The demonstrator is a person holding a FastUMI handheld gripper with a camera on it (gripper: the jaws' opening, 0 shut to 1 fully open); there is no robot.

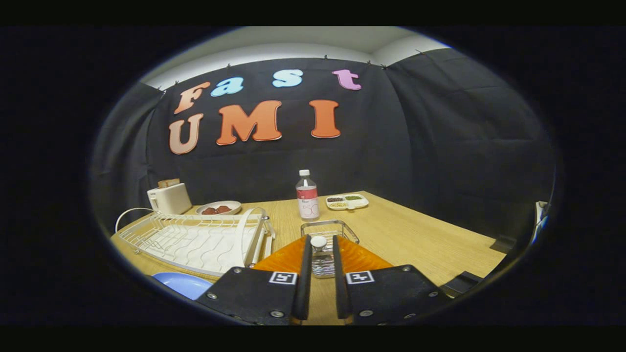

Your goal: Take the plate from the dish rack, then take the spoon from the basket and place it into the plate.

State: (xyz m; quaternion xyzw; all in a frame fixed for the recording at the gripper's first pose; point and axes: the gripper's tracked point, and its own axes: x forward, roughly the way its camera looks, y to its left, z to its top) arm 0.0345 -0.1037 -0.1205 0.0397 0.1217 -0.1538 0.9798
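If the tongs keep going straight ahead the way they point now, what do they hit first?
Probably the wire basket just ahead. The tongs are shut on a white-tipped spoon handle, seemingly the spoon. Beyond stands a bottle, though depth is unclear.

A staged kitchen corner inside a recording booth: black cloth walls close in a light wooden table. On it a white wire dish rack serves as landmark. Behind it stand a white toaster and a plate of food; to its right stands a clear plastic bottle, with a divided snack tray beyond it.
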